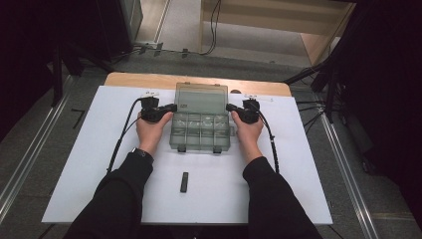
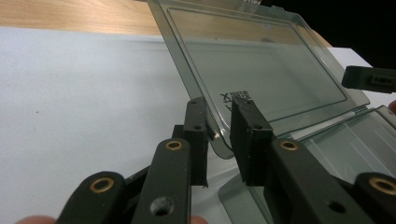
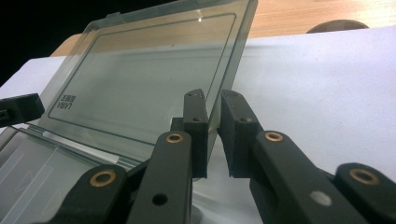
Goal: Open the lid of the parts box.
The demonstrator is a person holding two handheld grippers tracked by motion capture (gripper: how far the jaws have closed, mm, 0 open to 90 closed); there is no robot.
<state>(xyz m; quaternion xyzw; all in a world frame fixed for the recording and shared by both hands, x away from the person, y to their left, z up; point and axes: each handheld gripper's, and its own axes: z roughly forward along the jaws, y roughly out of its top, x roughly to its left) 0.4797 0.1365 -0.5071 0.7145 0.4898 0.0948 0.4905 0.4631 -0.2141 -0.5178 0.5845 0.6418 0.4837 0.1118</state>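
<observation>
A smoky clear compartment box point(image 1: 200, 133) lies on the white sheet with its lid point(image 1: 201, 98) raised and leaning back. My left gripper point(image 1: 171, 107) is at the lid's left corner. In the left gripper view that corner of the lid point(image 2: 261, 60) sits between the jaws of the left gripper point(image 2: 219, 109), with a gap showing beside it. My right gripper point(image 1: 230, 107) is at the lid's right corner. In the right gripper view the right gripper point(image 3: 212, 100) is shut on the edge of the lid point(image 3: 149, 70).
A small black bar point(image 1: 184, 181) lies on the white sheet point(image 1: 99, 164) in front of the box. The wooden table edge point(image 1: 149, 79) runs behind the lid. The other hand's jaw tip point(image 2: 369, 79) reaches in past the lid's far corner.
</observation>
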